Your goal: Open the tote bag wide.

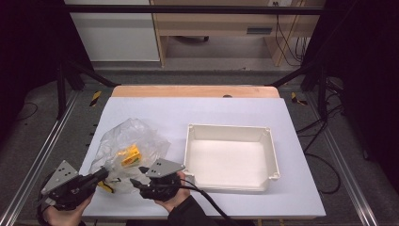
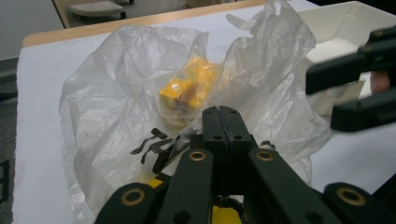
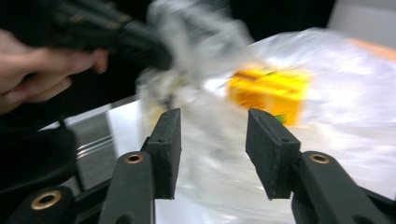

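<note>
White table (image 1: 291, 188), bag's (image 2: 107, 93) black print (image 2: 154, 147).

Not much to read here, honestly. The clear plastic bag (image 2: 140, 93) has some black printing on its lower front, showing in the left gripper view at around (image 2: 156, 144), but it's crumpled up and comes across as slanted strokes, nothing I could make out as letters. The yellow box (image 2: 189, 86) inside the bag has a bit of green and dark print on it, way too small and blurry through the plastic to read. In the right gripper view the same box (image 3: 271, 91) is smeared by blur. So no legible words, brands or numbers anywhere.
</note>
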The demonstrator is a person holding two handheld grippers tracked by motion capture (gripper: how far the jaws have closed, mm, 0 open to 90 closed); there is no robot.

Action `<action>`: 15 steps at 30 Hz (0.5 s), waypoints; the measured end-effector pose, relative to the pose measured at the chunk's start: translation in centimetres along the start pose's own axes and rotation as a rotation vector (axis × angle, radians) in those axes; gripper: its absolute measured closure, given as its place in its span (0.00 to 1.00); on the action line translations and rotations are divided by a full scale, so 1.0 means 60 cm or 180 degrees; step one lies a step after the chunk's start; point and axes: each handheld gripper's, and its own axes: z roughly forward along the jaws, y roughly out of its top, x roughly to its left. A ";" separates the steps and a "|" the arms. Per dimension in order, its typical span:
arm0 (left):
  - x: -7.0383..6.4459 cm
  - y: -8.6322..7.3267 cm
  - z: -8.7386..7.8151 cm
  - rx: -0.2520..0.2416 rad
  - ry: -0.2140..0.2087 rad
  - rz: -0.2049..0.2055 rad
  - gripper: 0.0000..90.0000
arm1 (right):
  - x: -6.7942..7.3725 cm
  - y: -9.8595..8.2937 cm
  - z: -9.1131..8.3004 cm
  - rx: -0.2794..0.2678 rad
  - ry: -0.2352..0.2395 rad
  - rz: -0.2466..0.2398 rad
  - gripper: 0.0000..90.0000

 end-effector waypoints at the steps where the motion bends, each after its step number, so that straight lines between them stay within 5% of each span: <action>1: 0.000 -0.001 -0.002 -0.0001 0.0008 0.0007 1.00 | -0.006 0.002 -0.004 -0.0031 -0.0059 0.0002 0.59; 7: 0.008 -0.006 -0.015 -0.0032 0.0037 -0.0033 1.00 | -0.028 0.008 0.003 0.0017 -0.0209 0.0077 0.49; 15: 0.025 -0.014 -0.023 -0.0063 0.0096 -0.0138 1.00 | -0.015 -0.014 0.036 0.0286 -0.0105 0.0081 0.39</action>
